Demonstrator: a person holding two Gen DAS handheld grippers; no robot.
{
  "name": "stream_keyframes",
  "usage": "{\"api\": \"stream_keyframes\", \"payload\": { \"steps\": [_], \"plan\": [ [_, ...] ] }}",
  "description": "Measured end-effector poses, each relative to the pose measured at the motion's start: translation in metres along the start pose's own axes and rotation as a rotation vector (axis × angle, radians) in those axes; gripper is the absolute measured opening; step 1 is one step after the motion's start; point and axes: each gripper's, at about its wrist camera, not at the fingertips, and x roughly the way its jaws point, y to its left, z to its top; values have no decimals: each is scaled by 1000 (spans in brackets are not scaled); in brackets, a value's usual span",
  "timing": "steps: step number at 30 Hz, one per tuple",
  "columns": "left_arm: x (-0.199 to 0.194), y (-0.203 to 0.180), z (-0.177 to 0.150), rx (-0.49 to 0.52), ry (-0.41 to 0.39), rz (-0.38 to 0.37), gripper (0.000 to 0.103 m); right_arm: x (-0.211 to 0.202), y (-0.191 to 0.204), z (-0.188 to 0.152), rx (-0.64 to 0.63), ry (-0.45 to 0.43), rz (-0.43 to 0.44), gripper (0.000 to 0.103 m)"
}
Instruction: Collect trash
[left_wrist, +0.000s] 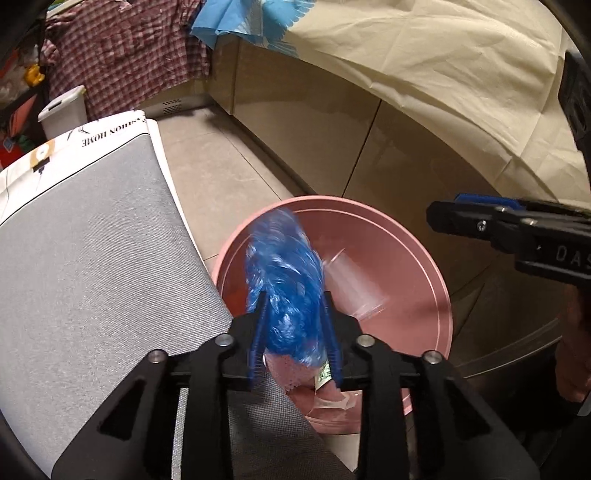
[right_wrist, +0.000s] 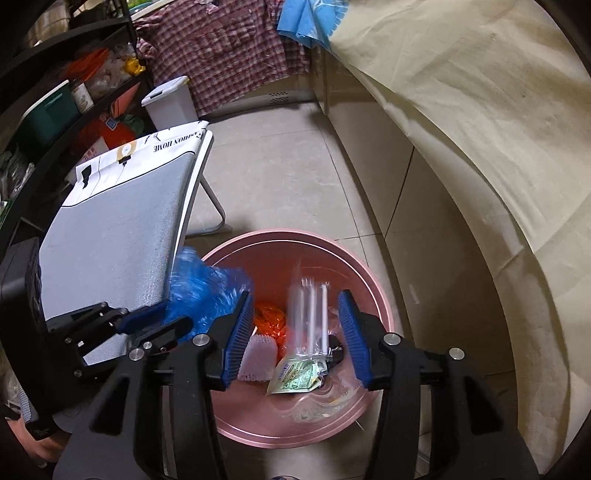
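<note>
Tiled floor (right_wrist: 280, 177) lay under a pink bin (right_wrist: 373, 291), which sat just below both claws. Between the left claw's (left_wrist: 295, 332) partly spread jaws was a blurred blue bag (left_wrist: 284, 280), though whether the pads still pressed it could not be told. Inside the right claw's (right_wrist: 297, 336) spread jaws, clear of both pads, a blurred clear wrapper (right_wrist: 310, 314) hung over the bin's trash.

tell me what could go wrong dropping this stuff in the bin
The blue bag is between the left claw's pads right at the bin rim by the grey board; it might snag or spill outside. The clear wrapper falling between the right claw's open pads looks light and could drift.
</note>
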Motion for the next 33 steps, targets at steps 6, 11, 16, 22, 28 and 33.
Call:
{"api": "stream_keyframes", "payload": {
  "steps": [6, 11, 16, 22, 28, 33],
  "plan": [
    [-10, 6, 0, -25, -23, -3, 33, -4, -3, -1, 15, -20, -11, 49],
    [-27, 12, -3, -55, -47, -6, 34, -20, -8, -3, 39, -80, -17, 49],
    [-54, 14, -7, -71, -98, -1, 43, -47, -4, -8, 25, -184, -42, 51],
    [-93, 11, -11, -79, -169, 0, 48, -90, -1, -26, 62, -302, -17, 69],
    [-136, 10, -27, -143, -253, 31, 66, -132, 14, -53, 43, -395, -34, 93],
    [-161, 6, -41, -147, -282, 92, 83, -153, 25, -77, 25, -395, -63, 96]
  ]
}}
